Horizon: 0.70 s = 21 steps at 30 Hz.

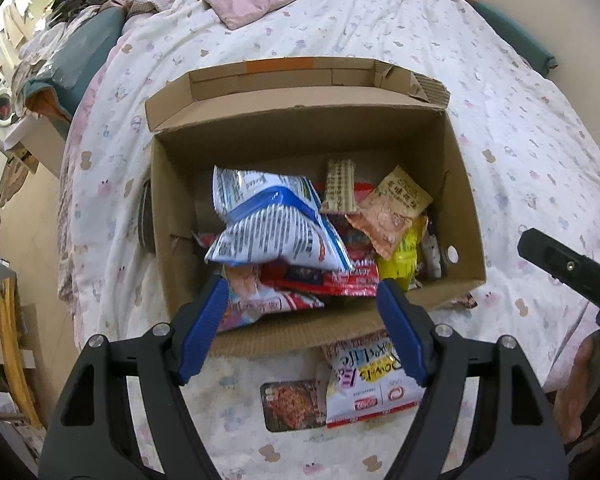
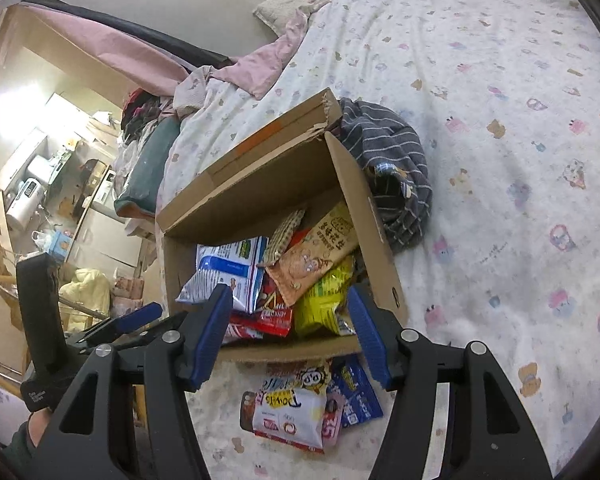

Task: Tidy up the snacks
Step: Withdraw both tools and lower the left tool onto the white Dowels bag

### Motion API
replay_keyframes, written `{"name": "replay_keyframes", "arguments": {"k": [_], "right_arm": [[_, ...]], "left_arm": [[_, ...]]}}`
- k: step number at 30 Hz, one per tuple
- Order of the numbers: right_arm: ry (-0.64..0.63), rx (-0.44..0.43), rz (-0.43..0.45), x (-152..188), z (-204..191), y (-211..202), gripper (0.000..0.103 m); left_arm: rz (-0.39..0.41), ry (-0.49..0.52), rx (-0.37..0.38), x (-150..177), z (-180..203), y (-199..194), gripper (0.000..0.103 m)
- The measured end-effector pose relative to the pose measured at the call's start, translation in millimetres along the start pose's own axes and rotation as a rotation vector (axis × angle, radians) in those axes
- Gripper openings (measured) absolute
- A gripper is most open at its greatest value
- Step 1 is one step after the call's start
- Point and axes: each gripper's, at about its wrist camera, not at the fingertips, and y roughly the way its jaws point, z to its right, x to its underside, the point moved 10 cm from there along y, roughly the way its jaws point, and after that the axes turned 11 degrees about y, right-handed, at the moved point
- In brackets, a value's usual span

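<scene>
Patterned bedspread underneath; cardboard box on it, heaped with snack packets. More packets lying outside, against its near wall. Left gripper and right gripper both agape, holding nothing.

The word "CANDY" is printed in white on a red packet inside the cardboard box. On the white snack bag lying on the bed in front of the box, yellow lettering is seen upside down, apparently "Dowels". The remaining print on the packets is too small or blurred to be read.
</scene>
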Motion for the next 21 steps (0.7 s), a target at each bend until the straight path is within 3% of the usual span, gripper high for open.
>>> {"name": "replay_keyframes", "arguments": {"k": [7,12,17,18,20,21], "right_arm": [[0.024,0.061,0.007,19,24,-13,0.063],[0.083,0.065,-0.013,39,39,-23,0.063],[0.106,0.111,-0.019,59,52,-33,0.063],[0.108,0.121,-0.022,62,53,-34,0.063],[0.112,0.132,-0.017,64,55,-35,0.063],[0.111,0.135,-0.015,64,55,-36,0.063]], "left_arm": [[0.029,0.034,0.010,21,4,-12,0.074],[0.003,0.051,0.046,44,13,-7,0.074],[-0.036,-0.018,0.035,62,14,7,0.075],[-0.045,-0.021,0.038,64,15,10,0.079],[-0.100,-0.032,0.065,73,29,26,0.103],[-0.122,-0.036,0.077,75,36,34,0.103]]}}
